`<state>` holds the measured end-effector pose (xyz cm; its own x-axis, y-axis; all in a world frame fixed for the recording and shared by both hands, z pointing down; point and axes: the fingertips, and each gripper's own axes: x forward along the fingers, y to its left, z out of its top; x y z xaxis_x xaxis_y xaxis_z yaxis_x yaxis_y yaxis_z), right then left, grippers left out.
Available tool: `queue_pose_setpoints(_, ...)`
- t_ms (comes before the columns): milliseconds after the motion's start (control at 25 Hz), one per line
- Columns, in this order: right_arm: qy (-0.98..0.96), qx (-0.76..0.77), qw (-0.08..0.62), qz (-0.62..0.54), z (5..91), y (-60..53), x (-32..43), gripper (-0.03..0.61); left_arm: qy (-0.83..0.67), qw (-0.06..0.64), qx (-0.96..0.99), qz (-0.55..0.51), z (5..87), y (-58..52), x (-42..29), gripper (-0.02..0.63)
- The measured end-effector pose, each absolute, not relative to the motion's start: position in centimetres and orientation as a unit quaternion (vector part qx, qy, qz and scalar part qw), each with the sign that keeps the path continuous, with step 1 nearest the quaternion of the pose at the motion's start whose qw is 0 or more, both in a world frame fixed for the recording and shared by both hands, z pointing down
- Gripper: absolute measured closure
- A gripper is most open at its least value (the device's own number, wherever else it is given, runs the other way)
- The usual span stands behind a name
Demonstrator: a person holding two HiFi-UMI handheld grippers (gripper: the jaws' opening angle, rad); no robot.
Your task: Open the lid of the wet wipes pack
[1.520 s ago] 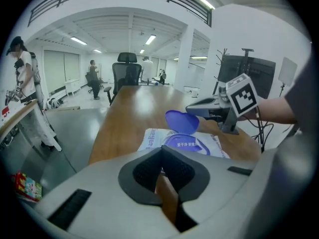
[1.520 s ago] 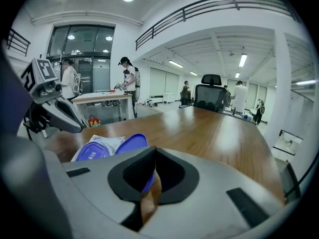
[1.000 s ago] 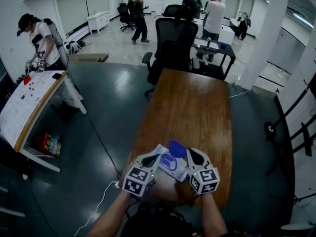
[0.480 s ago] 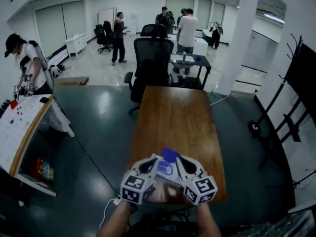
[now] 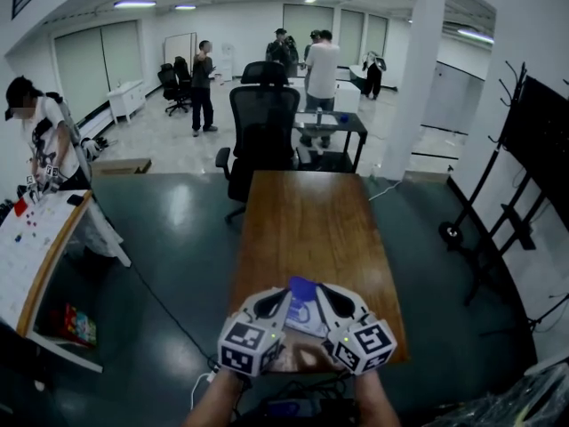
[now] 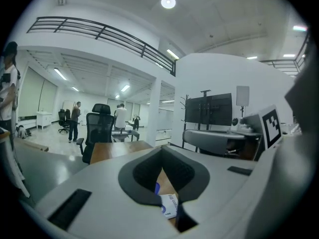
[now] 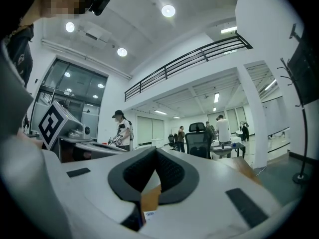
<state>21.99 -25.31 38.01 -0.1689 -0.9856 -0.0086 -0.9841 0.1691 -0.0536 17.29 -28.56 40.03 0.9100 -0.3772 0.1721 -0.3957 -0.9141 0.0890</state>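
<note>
The wet wipes pack (image 5: 307, 317) is white with blue print, and its blue lid (image 5: 301, 285) stands up, open. It hangs between my two grippers over the near end of the wooden table (image 5: 311, 221). My left gripper (image 5: 284, 295) is shut on the pack's left edge. In the left gripper view a corner of the pack (image 6: 169, 205) shows under the closed jaws of the left gripper (image 6: 168, 193). My right gripper (image 5: 322, 292) is shut on the right edge. Under the shut jaws of the right gripper (image 7: 149, 197) only a sliver of the pack's label (image 7: 149, 215) peeks out.
A black office chair (image 5: 262, 123) stands at the table's far end. Several people stand beyond it. At the left a person (image 5: 36, 140) works at a white board desk (image 5: 31, 247). A white column (image 5: 416, 78) and black stands (image 5: 524, 149) are at the right.
Both grippers have risen with the pack between them, off the table top. They stay close together, and the lid stays up.
</note>
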Motion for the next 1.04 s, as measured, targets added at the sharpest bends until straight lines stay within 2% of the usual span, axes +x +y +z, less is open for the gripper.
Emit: queue_pose_setpoints(1040,0.770,-0.637,0.016,-0.015,37.16,-25.55,22.40,0.569,-0.194,0.054,0.976,0.081,39.61,-28.53,17.95,0.609)
